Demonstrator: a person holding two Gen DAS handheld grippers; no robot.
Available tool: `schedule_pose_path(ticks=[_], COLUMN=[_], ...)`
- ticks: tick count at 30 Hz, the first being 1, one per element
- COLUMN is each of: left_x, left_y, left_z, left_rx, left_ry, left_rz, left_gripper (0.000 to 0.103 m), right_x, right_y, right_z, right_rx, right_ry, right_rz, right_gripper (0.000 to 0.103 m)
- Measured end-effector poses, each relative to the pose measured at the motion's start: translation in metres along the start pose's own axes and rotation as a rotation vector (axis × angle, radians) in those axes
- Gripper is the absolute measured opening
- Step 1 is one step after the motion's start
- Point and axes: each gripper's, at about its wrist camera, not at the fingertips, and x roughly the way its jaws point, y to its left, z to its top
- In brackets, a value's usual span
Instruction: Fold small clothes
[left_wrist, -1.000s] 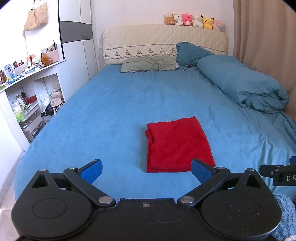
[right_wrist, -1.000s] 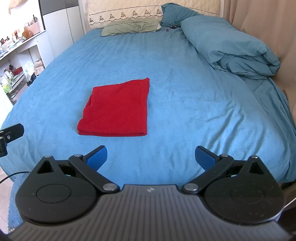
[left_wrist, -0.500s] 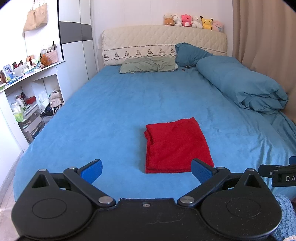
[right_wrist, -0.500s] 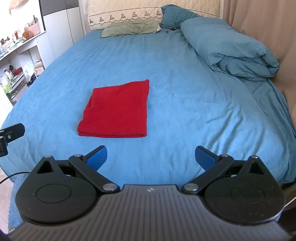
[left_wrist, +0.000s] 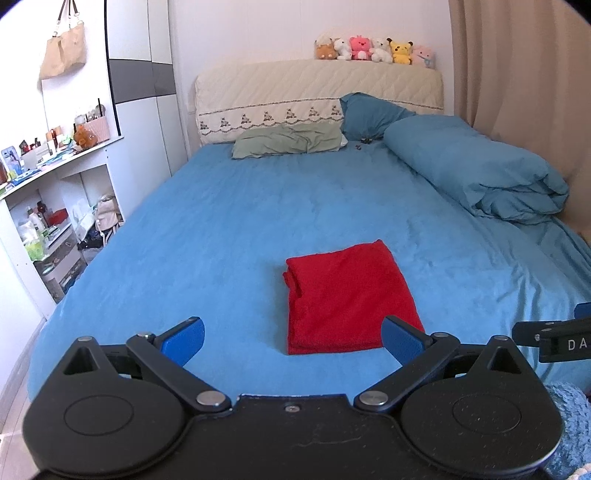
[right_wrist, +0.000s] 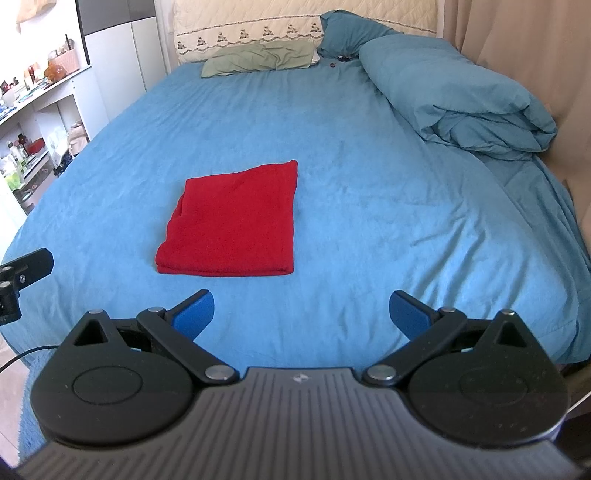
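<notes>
Folded red cloth (left_wrist: 351, 299) lies flat on the blue bed (left_wrist: 229, 236), centre of the left wrist frame, just past the left tool (left_wrist: 291, 338), whose blue pads are spread wide and empty. Its right pad overlaps the cloth's near right corner in view. From the right tool (right_wrist: 301, 310), also released and holding nothing, the cloth (right_wrist: 232, 221) sits ahead and left of centre, clear of both pads.

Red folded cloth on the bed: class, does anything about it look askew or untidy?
Mostly tidy. The red cloth lies flat on the blue bedsheet, but its left edge is uneven: layers peek out in a small step near the far left corner. Both tongs, left and right, are open and clear of it.
</notes>
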Motion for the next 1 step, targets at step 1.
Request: schedule_pose_path(ticks=[1], left_x=[0.0014], left_y=[0.0006], left_z=[0.0002], left_rx=[-0.001], left_ry=[0.002], left_rz=[0.002], left_gripper=[0.103], right_x=[0.0001], right_y=[0.0005], right_z=[0.0004], right_rx=[0.003], right_ry=[0.0], right_rz=[0.0], right_gripper=[0.103])
